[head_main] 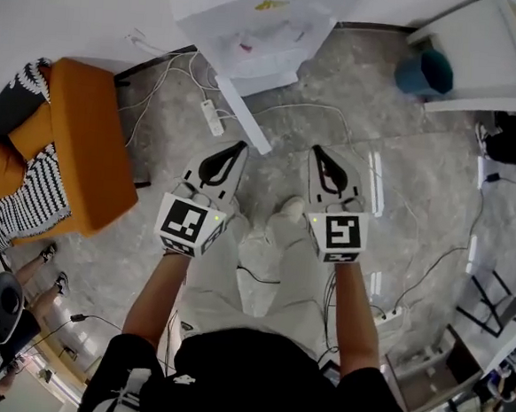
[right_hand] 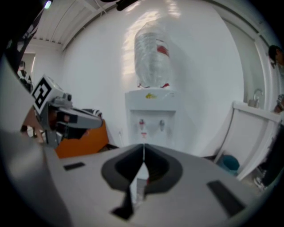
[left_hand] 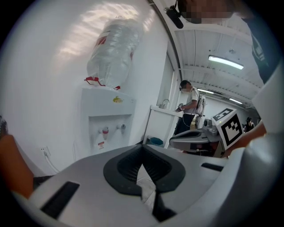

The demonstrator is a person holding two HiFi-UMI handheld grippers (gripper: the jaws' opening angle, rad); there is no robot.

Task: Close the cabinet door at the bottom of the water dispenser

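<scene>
Progress: nothing done yet | cabinet door [head_main: 245, 113] stands swung out from water dispenser [head_main: 255, 18] base, ahead of me | my left gripper [head_main: 240, 146] and right gripper [head_main: 318, 150] jaws pressed together, empty, clear of door | whole push left.

In the head view the water dispenser [head_main: 250, 27] is cut off by the top edge. In the left gripper view its lower part hides behind the left tool [left_hand: 143, 150], and in the right gripper view behind the right tool [right_hand: 143, 148]. That view is blurry (the taps [right_hand: 151, 123] are just smudges). The little label [left_hand: 101, 145] is too small to read. The orange sofa [head_main: 81, 142] runs off the left edge.
</scene>
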